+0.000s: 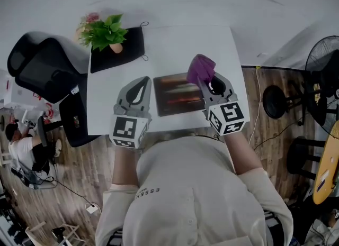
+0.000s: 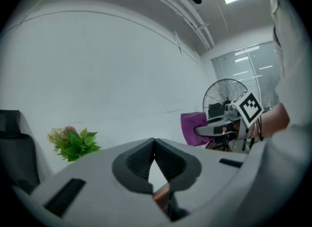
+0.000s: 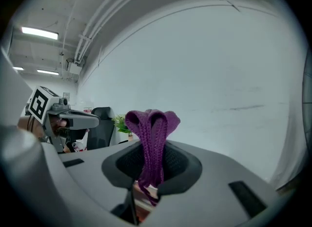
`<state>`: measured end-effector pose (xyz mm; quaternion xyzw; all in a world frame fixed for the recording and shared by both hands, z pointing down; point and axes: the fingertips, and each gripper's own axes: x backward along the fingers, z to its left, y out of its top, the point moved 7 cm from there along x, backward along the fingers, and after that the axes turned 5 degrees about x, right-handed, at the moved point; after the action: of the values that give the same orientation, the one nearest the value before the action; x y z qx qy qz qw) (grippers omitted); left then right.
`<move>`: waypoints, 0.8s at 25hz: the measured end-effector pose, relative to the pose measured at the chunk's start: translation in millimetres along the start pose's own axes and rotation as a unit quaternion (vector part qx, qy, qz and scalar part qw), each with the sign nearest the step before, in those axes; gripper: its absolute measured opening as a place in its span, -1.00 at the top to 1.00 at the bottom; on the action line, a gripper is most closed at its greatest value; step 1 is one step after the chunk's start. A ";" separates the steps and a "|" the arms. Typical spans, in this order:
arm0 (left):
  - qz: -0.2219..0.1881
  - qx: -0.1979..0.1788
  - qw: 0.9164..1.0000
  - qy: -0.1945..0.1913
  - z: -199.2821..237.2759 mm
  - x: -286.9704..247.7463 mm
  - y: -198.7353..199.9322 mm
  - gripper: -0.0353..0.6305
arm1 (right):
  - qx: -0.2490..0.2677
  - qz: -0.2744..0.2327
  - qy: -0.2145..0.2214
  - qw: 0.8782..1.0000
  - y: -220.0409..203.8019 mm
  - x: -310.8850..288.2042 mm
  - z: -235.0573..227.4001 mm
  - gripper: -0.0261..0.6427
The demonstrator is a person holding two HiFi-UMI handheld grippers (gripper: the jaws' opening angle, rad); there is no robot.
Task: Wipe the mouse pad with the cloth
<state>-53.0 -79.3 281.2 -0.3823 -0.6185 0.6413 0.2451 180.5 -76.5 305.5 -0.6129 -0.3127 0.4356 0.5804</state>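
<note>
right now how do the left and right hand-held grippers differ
The left hand-held gripper has its jaws shut on nothing; the right hand-held gripper is shut on the purple cloth. The left one is over the bare white table beside the mouse pad; the right one is over the pad's right edge. Both are grey.

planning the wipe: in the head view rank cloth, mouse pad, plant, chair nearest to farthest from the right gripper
1. cloth, in the right gripper's jaws
2. mouse pad, just left
3. plant, far left corner
4. chair, farthest left
</note>
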 end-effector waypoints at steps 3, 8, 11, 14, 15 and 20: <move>-0.005 0.000 1.000 -0.003 3.8 -0.1 2.4 0.89 | 0.007 -0.012 -0.013 1.000 3.9 -2.5 2.3 0.66; -0.005 0.004 1.000 0.003 11.6 1.6 0.8 0.89 | 0.012 -0.017 -0.021 1.000 6.0 -6.2 1.6 0.67; -0.002 0.009 1.000 0.008 15.5 1.9 -1.8 0.89 | 0.015 -0.016 -0.023 0.999 4.9 -8.0 0.9 0.67; 0.001 0.014 1.000 0.013 17.3 2.2 -4.2 0.89 | 0.013 -0.015 -0.024 1.000 5.1 -8.5 1.0 0.67; 0.001 0.015 1.000 0.014 17.6 2.2 -4.9 0.89 | 0.012 -0.015 -0.024 1.000 5.1 -8.6 1.0 0.67; 0.002 0.020 1.000 0.017 17.8 -0.2 -6.5 0.89 | 0.008 -0.013 -0.027 1.000 4.1 -10.4 -2.3 0.67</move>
<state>-67.9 -89.5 286.7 -0.3891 -0.6005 0.6476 0.2619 177.7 -87.3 303.2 -0.5920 -0.3327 0.4474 0.5819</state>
